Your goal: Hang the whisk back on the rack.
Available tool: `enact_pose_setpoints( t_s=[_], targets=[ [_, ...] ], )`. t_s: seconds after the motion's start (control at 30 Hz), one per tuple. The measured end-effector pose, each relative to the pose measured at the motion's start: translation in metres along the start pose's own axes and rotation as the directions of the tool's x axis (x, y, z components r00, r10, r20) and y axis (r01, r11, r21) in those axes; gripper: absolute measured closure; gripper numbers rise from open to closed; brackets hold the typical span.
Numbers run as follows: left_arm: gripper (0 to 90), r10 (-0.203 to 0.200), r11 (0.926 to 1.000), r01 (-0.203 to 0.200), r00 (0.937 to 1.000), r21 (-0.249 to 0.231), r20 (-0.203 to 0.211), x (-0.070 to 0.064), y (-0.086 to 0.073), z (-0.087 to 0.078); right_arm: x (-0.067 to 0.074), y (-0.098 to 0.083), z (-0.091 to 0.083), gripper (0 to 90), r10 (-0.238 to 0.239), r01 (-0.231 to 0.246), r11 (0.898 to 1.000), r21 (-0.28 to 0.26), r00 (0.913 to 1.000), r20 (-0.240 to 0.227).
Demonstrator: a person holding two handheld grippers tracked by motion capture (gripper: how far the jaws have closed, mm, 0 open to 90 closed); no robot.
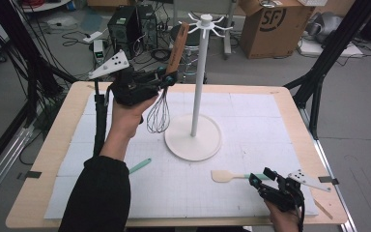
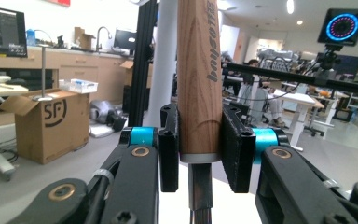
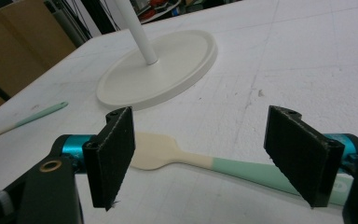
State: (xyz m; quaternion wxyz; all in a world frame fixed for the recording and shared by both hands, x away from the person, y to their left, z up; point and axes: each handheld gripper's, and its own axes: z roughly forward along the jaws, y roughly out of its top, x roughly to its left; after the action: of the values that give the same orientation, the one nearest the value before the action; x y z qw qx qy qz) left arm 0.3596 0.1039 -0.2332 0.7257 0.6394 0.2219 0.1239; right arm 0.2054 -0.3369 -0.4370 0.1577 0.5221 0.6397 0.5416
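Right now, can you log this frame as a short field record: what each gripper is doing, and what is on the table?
left gripper: shut on whisk by its wooden handle, wires hanging down, off the mat
right gripper: open, jaws either side of spatula, which lies on the mat
stand: white, upright, hooks at top bare
other: second utensil with green handle lying near left forearm

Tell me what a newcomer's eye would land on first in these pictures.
First, the whisk held aloft at the table's far left, its wooden handle clamped in the left claw and tilted toward the hooks of the white stand at the table's middle. Next, the right claw stands open at the near right over a spatula lying flat on the white mat.
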Motion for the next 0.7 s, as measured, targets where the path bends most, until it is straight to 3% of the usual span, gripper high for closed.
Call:
enact_pose_setpoints(
  t_s=[0.53, 0.7],
  targets=[
    [71.0, -0.028, 0.9996, 0.028, 0.9993, 0.007, 0.024, 0.01, -0.009, 0.014, -0.003, 0.0, -0.001, 24.4, 0.007, -0.007, 1.0, -0.002, 1.0, -0.004],
    [71.1, -0.076, 0.9969, 0.077, 0.9943, -0.015, 0.074, 0.018, -0.013, 0.02, -0.003, 0.0, 0.0, 24.4, 0.012, -0.012, 1.0, -0.002, 0.9999, -0.007]
  ],
)
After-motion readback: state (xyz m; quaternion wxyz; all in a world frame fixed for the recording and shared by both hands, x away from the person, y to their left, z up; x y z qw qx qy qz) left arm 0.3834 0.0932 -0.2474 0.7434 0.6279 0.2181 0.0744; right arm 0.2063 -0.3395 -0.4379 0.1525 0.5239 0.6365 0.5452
